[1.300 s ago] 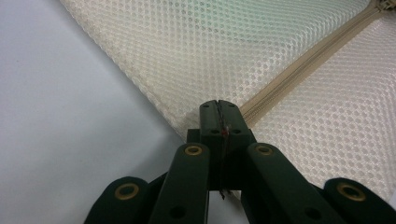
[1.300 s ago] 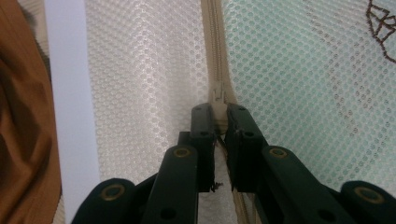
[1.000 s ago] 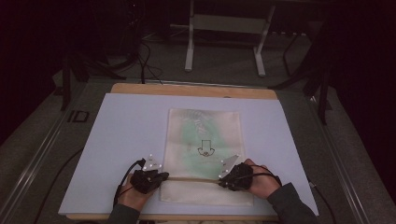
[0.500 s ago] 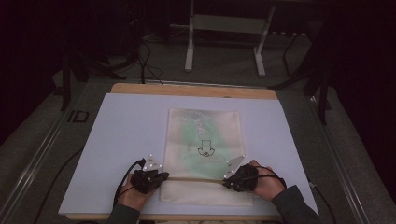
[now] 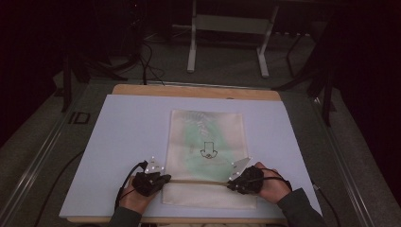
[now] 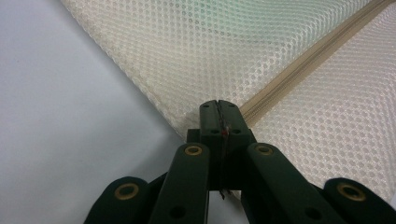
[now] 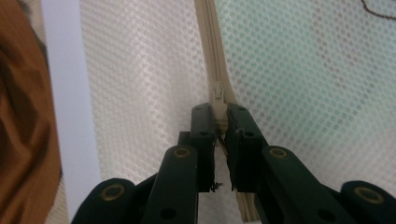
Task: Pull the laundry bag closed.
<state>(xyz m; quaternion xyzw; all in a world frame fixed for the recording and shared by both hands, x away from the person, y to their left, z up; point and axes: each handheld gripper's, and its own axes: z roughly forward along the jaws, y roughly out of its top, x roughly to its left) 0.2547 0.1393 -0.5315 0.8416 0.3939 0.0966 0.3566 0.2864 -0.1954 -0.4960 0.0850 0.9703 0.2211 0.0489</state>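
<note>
A cream mesh bag with green contents and a drawn arrow lies flat on the white board. A beige zipper runs across its near end. My left gripper is shut on the bag's edge at the zipper's left end; in the left gripper view the jaws meet tightly where the zipper reaches the mesh border. My right gripper sits at the zipper's right part. In the right gripper view it is shut on the pull tab just behind the slider.
The board rests on a wooden table with bare white margins left and right of the bag. A metal stand and cables lie on the floor beyond. A brown surface borders the board in the right gripper view.
My right gripper has shifted slightly to the right along the zipper line. The left gripper has stayed in place.
</note>
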